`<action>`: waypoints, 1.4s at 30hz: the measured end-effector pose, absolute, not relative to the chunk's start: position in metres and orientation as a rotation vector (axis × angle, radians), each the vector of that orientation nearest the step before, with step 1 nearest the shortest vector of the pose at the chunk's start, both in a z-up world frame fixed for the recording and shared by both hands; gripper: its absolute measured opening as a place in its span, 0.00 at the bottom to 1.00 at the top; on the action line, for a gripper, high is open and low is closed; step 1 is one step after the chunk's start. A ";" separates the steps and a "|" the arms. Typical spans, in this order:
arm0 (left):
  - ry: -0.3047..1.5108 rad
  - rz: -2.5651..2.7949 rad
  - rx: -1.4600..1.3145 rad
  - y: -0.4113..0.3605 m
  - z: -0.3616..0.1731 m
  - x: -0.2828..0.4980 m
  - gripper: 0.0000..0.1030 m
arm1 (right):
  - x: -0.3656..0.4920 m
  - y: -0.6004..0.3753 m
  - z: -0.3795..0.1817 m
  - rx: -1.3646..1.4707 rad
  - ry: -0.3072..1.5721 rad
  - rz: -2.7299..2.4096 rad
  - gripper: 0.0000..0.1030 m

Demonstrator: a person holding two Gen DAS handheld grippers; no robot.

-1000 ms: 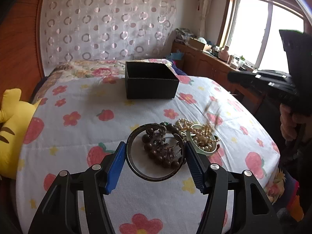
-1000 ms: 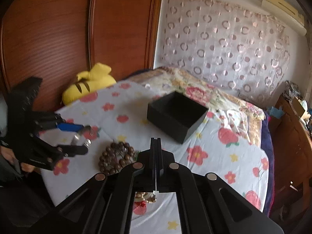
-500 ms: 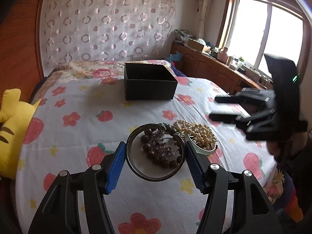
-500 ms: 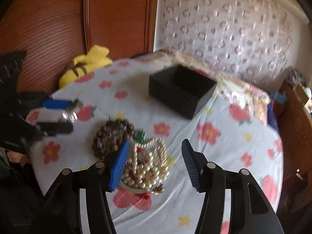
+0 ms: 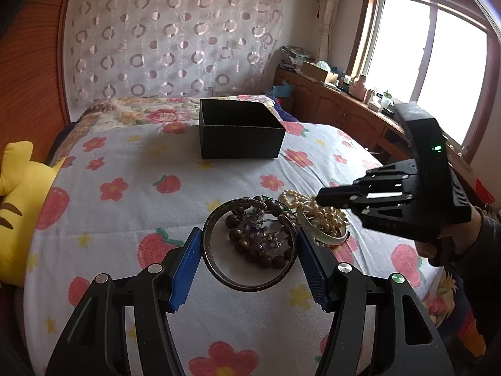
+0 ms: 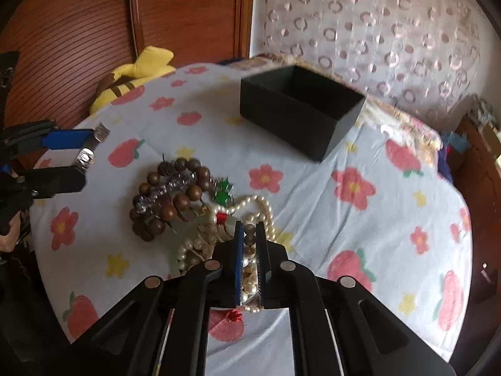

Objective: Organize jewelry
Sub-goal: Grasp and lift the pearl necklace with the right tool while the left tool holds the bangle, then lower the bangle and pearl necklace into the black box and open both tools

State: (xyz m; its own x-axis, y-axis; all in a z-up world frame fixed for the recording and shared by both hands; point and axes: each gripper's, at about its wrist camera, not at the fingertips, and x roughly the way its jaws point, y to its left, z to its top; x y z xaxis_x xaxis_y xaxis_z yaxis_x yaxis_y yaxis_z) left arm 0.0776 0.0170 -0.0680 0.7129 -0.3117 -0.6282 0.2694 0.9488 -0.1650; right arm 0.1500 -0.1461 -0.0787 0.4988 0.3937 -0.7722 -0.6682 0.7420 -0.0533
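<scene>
pearl strands [image 6: 250, 216] lie tangled in a jewelry heap on a flowered bedspread [image 5: 125, 206] as the right gripper [image 6: 250, 235] closes its jaws on them, a few beads already pinched between the narrow pads. the left gripper [image 5: 247, 250] sits about half open, its blue pads on either side of a dark metal bangle [image 5: 247, 250], seemingly touching its rim, though whether it truly grips is not clear.

the likely trouble is the knot itself: the pearls loop through a pale green bangle [image 5: 322, 235] and sit against wooden beads [image 6: 169, 197] and a sparkly purple piece [image 5: 260, 235], so a lift could drag the whole clump along, or a thin pinch on round beads could slip and drop the strand.

the open black box [image 5: 238, 131], the probable destination, stands well apart further up the bed, with nothing between it and the pile. a yellow plush toy [image 5: 18, 194] lies at the bed's edge, clear of the work.
</scene>
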 end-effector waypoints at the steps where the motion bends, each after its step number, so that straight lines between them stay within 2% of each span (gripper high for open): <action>1: 0.708 -0.321 -0.063 0.017 -0.068 0.078 0.56 | 0.148 -0.148 -0.073 -0.367 0.806 0.660 0.08; 22: 0.647 -0.312 -0.049 0.020 -0.039 0.087 0.56 | 0.106 -0.175 0.086 -0.346 0.419 0.627 0.08; 33: 0.626 -0.310 -0.038 0.017 -0.026 0.109 0.56 | 0.118 -0.182 0.120 -0.345 0.347 0.573 0.08; 42: 0.621 -0.296 0.010 0.015 -0.015 0.146 0.56 | 0.160 -0.169 0.141 -0.358 0.311 0.571 0.08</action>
